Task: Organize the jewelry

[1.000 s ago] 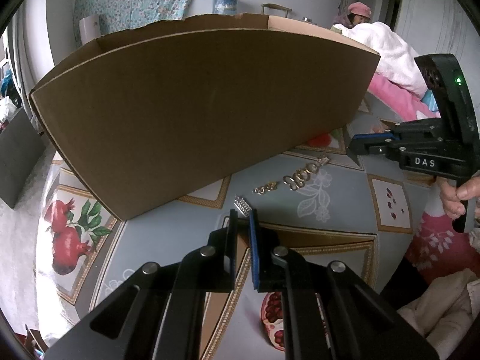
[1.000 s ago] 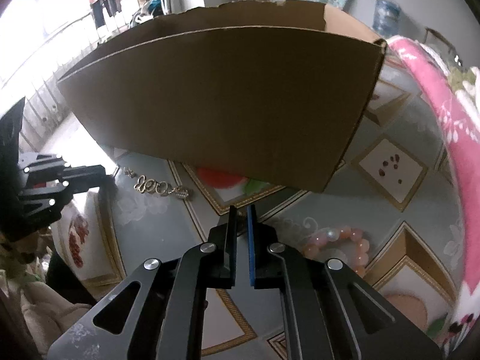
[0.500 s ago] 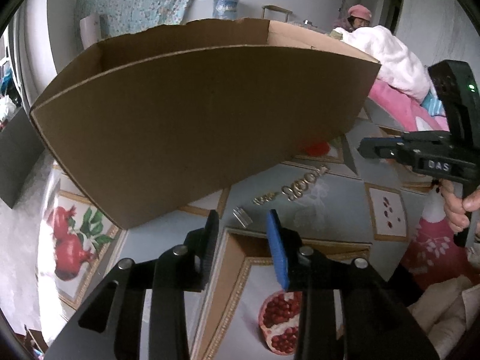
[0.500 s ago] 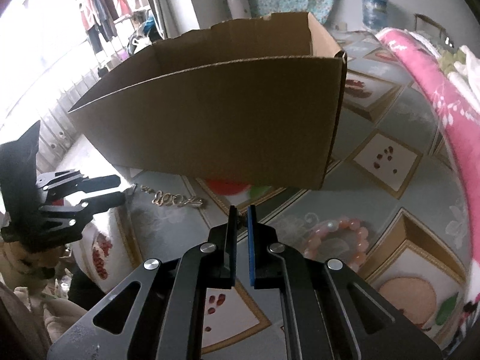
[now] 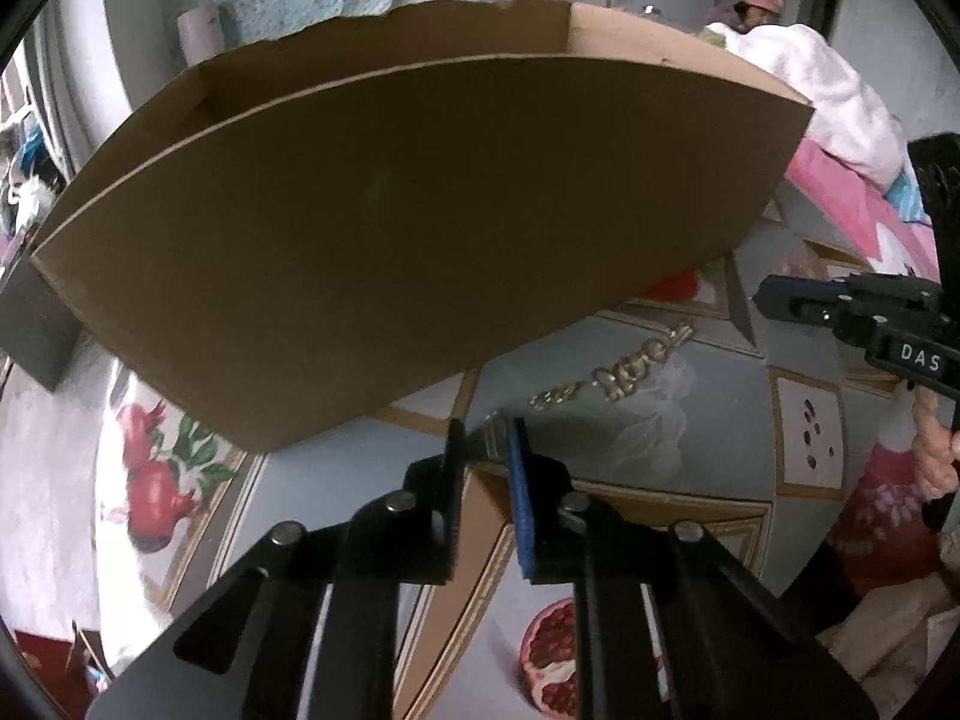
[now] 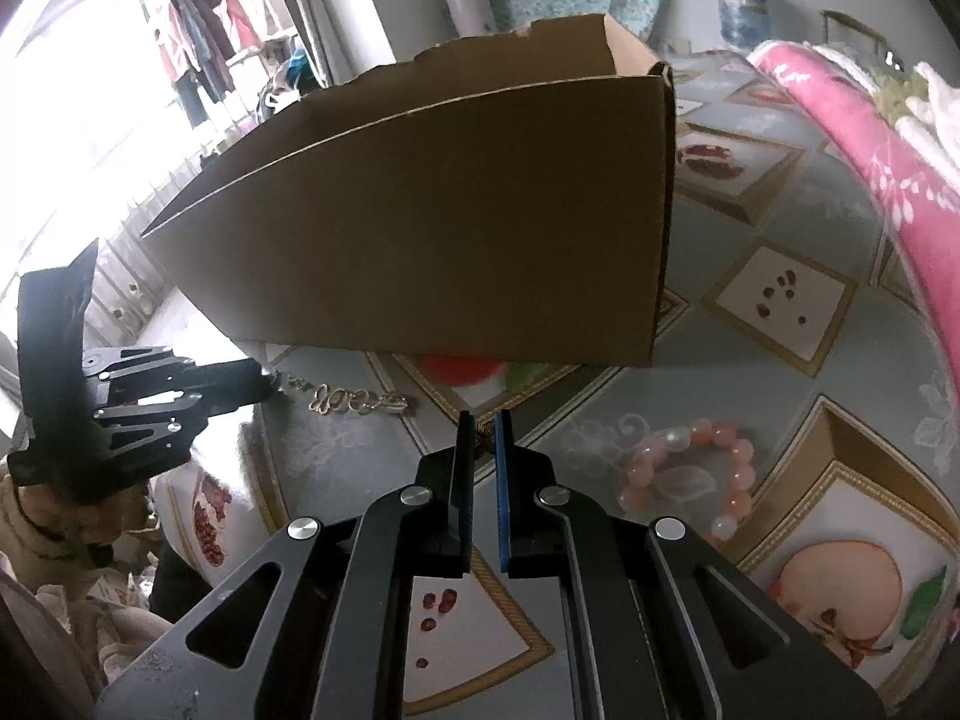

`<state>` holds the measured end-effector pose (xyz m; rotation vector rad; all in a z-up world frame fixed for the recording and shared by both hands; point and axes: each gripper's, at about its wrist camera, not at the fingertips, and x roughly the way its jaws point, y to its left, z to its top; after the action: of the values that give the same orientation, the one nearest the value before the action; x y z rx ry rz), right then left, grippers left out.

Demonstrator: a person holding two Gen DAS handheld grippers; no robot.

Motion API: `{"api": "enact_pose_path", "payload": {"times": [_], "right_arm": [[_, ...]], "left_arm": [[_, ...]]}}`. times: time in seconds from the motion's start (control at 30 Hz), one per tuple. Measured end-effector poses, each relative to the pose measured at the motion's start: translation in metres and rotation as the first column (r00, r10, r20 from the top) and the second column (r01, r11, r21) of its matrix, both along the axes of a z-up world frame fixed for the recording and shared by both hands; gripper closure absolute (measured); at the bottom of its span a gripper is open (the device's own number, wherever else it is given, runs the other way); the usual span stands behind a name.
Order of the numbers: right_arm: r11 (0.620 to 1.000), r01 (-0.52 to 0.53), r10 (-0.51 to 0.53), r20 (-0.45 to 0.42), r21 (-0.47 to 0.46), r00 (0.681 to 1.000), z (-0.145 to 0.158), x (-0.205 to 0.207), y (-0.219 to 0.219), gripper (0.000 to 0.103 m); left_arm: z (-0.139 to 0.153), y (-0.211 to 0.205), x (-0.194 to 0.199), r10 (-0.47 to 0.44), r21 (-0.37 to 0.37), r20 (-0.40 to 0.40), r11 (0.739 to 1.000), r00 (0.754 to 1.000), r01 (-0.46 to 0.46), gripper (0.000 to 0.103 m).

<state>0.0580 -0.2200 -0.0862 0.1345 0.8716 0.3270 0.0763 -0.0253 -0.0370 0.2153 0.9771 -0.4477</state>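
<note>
A gold chain bracelet [image 5: 624, 369] lies on the patterned tablecloth in front of an open cardboard box [image 5: 390, 228]. My left gripper [image 5: 485, 441] has its jaws narrowly apart around the small silver end piece [image 5: 489, 433] of the chain. In the right wrist view the left gripper [image 6: 264, 381] touches the chain's left end [image 6: 354, 399]. My right gripper [image 6: 483, 426] is nearly shut and empty, above the cloth near the box [image 6: 456, 210]. A pink bead bracelet [image 6: 690, 480] lies to its right.
A pink blanket [image 6: 864, 126] edges the table on the right. A white quilt [image 5: 828, 96] and a person in a pink cap [image 5: 756, 0] are behind the box. A dark block [image 5: 36, 324] stands left of the box.
My left gripper opened wide half a second ago and has now closed in around the chain's silver end. My right gripper rose and drew back; the box looks farther away.
</note>
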Motion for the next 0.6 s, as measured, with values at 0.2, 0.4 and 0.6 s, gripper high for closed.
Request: {"api": "enact_pose_path", "payload": {"times": [0.2,0.4,0.6], "right_arm": [[1.000,0.002,-0.002,0.010,0.022,1.000,-0.001,0.000,-0.004,0.099],[0.999,0.008,-0.008,0.015,0.041,1.000,-0.002,-0.001,-0.008,0.099],[0.998,0.013,-0.014,0.026,0.059,1.000,-0.002,-0.002,-0.009,0.099]], "left_arm": [[0.001,0.003,0.004,0.012,-0.019,-0.040,1.000,0.999,-0.013,0.090],[0.002,-0.011,0.011,-0.001,0.025,-0.031,1.000,1.000,0.001,0.090],[0.003,-0.024,0.013,-0.032,0.083,-0.022,0.996,0.999,0.034,0.098]]}}
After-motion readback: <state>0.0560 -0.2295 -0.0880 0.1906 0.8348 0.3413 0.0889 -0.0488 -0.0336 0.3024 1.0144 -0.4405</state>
